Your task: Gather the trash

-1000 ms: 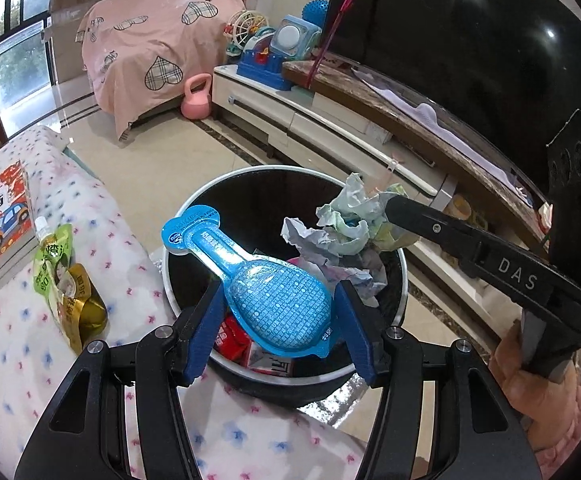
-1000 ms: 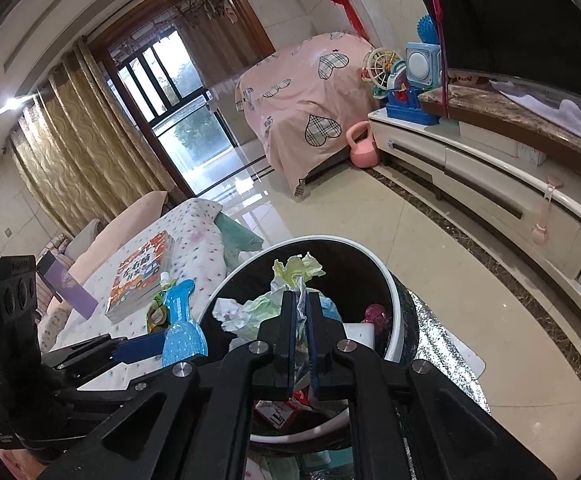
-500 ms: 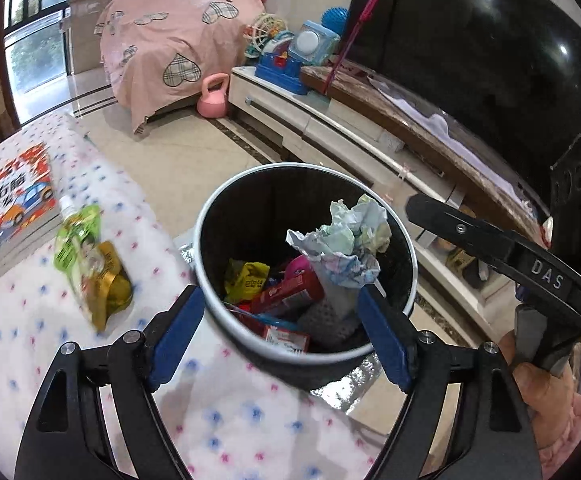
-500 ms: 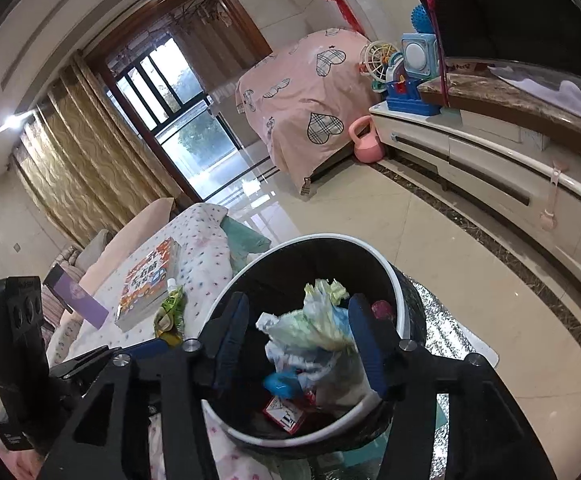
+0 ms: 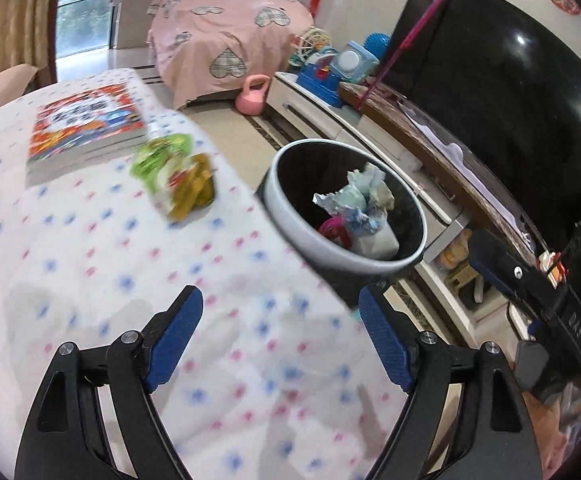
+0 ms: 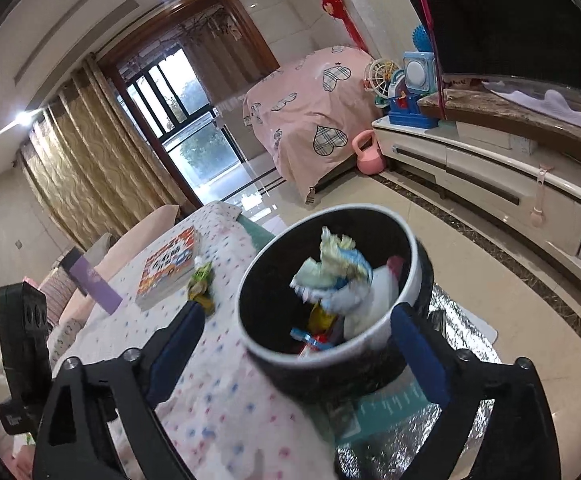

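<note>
A black trash bin with a white rim (image 5: 290,224) stands on the floor beside the table, with crumpled paper (image 5: 360,194) and wrappers inside; it also shows in the right wrist view (image 6: 250,344). A green and yellow snack wrapper (image 5: 176,182) lies on the dotted tablecloth (image 5: 90,264), also seen small in the right wrist view (image 6: 201,283). My left gripper (image 5: 280,338) is open and empty above the cloth, left of the bin. My right gripper (image 6: 296,350) is open and empty just in front of the bin.
A colourful book (image 5: 86,120) lies at the table's far side. A purple box (image 6: 92,280) stands on the table. A TV (image 5: 490,92) on a white cabinet (image 6: 490,176), a pink kettlebell (image 5: 254,96) and a pink-covered piece of furniture (image 5: 226,36) stand around the tiled floor.
Both grippers opened: the blue packet and the crumpled paper dropped into the bin. Both grippers then drew back from the bin, the left swinging over the tablecloth.
</note>
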The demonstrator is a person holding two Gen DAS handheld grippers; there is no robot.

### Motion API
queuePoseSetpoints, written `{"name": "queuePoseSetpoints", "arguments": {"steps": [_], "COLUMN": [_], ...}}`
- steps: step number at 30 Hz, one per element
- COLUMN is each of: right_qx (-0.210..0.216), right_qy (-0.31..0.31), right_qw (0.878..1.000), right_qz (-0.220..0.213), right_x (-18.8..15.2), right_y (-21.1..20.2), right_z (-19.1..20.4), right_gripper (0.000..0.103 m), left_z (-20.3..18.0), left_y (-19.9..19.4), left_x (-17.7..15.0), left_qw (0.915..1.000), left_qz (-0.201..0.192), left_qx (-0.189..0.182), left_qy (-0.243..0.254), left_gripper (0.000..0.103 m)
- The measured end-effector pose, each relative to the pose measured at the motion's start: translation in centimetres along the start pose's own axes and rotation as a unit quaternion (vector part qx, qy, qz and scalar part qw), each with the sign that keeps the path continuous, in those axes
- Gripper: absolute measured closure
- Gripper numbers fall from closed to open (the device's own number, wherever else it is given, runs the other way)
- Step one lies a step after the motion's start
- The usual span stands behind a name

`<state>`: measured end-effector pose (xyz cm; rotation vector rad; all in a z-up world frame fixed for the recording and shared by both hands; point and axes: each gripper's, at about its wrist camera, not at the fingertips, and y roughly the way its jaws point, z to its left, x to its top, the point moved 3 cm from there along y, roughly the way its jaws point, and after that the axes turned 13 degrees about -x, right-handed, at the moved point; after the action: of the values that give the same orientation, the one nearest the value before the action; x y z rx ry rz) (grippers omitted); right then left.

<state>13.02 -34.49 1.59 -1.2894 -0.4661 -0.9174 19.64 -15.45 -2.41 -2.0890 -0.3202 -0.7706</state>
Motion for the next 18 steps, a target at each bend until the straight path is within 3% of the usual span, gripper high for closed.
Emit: {"name": "queuePoseSetpoints", "arguments": {"steps": [11,18], "right_qx": [-0.010,-0.025], "right_qy": [-0.021,-0.064], "right_qw": [1.000,0.997], "right_qz": [0.003,-0.040], "right_x": [-5.6,-6.4], "right_y": [-3.0,-6.7], "right_z": [3.0,5.9], "right_gripper": [0.003,0.003], "left_z": [2.1,1.0], "left_y": [-6.1,-10.7], "left_x": [-4.9,-5.4], "left_qw": [0.9986,0.9940], "left_qz": [-0.041,-0.101], "left_qx": [0.024,0.041], "left_qy": [-0.022,0.007], "left_gripper": [0.018,0.015]}}
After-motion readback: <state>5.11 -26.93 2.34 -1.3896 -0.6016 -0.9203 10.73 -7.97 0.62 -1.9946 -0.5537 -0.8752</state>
